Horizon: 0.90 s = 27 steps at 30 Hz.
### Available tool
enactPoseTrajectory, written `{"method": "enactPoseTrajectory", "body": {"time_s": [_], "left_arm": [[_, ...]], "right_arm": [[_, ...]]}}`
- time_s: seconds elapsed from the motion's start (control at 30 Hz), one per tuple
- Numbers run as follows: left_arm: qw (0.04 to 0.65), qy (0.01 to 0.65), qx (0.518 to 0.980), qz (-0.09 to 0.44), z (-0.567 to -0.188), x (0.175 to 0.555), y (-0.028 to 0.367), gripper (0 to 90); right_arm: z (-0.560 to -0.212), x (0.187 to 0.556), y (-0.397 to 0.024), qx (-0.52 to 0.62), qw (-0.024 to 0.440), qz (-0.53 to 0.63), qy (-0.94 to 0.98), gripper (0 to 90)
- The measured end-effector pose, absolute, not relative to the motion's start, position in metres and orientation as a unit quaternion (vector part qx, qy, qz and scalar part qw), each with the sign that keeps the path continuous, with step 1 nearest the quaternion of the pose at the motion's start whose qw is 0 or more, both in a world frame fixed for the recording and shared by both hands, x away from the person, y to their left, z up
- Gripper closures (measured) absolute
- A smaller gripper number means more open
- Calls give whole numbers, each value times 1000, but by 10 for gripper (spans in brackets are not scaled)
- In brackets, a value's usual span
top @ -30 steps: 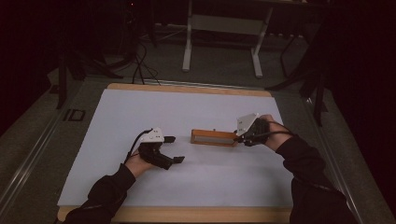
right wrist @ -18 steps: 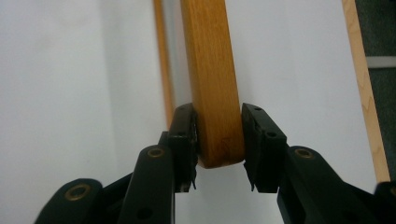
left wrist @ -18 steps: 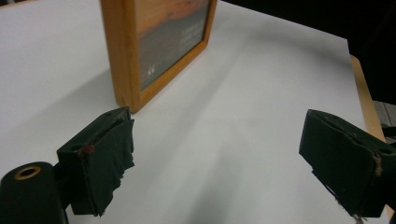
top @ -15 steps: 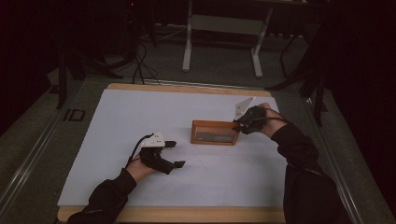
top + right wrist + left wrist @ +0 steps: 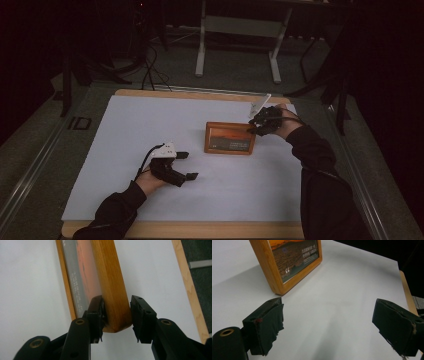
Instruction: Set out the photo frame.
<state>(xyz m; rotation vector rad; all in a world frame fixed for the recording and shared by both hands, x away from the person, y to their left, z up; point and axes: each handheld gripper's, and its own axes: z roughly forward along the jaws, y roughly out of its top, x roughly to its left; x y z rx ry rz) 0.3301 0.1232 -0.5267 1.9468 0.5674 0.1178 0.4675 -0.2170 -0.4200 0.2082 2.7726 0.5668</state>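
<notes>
A wooden picture frame (image 5: 230,138) with an orange picture stands tilted up on the white sheet, right of the middle. My right gripper (image 5: 256,127) is shut on its upper right corner. In the right gripper view the jaws press both faces of the frame's wooden edge (image 5: 110,285), with the right gripper (image 5: 117,308) at the corner. My left gripper (image 5: 187,165) rests open on the sheet, down and left of the frame. In the left gripper view the left gripper (image 5: 329,307) has nothing between its wide-apart jaws, and the frame (image 5: 292,262) stands ahead at upper left.
A white sheet (image 5: 150,120) covers the wooden table (image 5: 200,231). Beyond the far edge stand the metal legs of a stand (image 5: 201,45) and cables (image 5: 150,70) on the dark floor. A rail (image 5: 35,165) runs along the table's left side.
The right gripper has raised the frame from lying flat to standing tilted on its lower edge, moving back and up. The left gripper has stayed open in about the same place.
</notes>
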Motion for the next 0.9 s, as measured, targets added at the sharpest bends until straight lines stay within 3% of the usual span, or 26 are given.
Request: {"method": "enactPoseTrajectory", "body": {"time_s": [0.6, 0.73, 0.9], "left_arm": [[530, 240, 812, 46, -529, 331, 124, 105], [531, 239, 812, 49, -528, 330, 125, 104], [530, 236, 813, 51, -528, 329, 124, 97]], "right_arm": [[-421, 466, -217, 96, 180, 230, 952, 502], [-418, 458, -218, 106, 181, 251, 945, 444], [-422, 450, -223, 124, 159, 284, 937, 253]]}}
